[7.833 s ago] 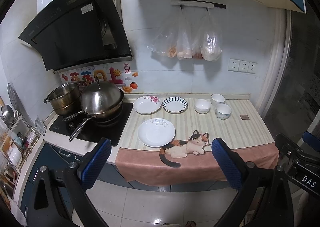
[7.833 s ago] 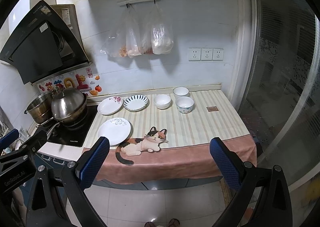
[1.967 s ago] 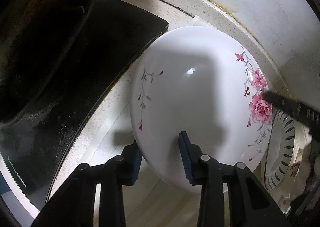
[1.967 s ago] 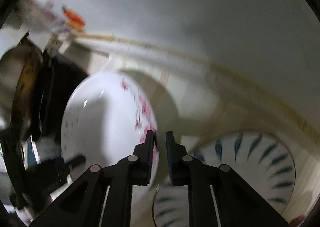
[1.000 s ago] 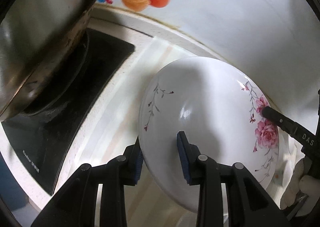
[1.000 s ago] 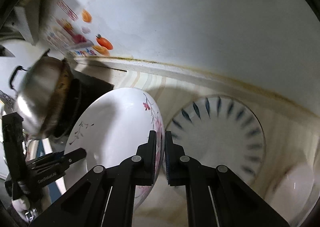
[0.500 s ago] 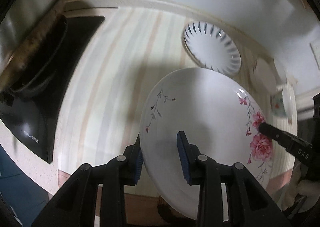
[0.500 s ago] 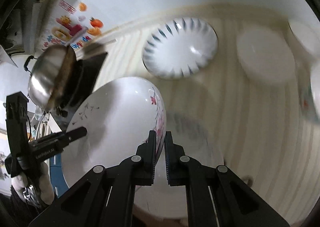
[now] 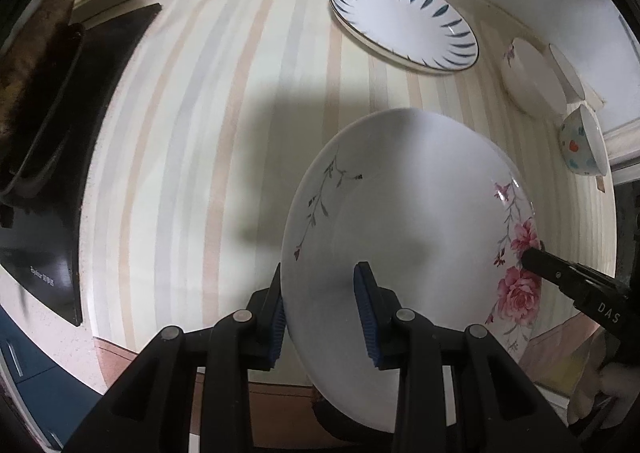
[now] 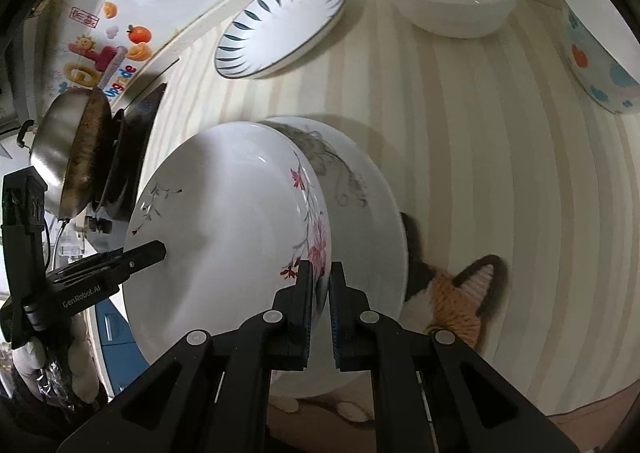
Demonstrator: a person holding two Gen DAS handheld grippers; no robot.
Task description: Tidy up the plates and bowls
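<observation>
Both grippers hold the white plate with pink flowers by opposite rims. My left gripper is shut on its left rim; my right gripper is shut on its flowered rim. The plate hangs just above a second white plate with a grey floral print, which lies on the striped counter mat. A blue-striped plate lies at the back, also in the right wrist view. A white bowl and a bowl with coloured spots stand to the right.
A black cooktop with a steel wok is at the left. A cat figure on the mat lies beside the lower plate. The tiled wall with fruit stickers runs behind the counter. A further white bowl stands near the wall.
Both grippers have lifted the flowered plate from its place by the cooktop and carried it toward the counter's front, over the grey-print plate.
</observation>
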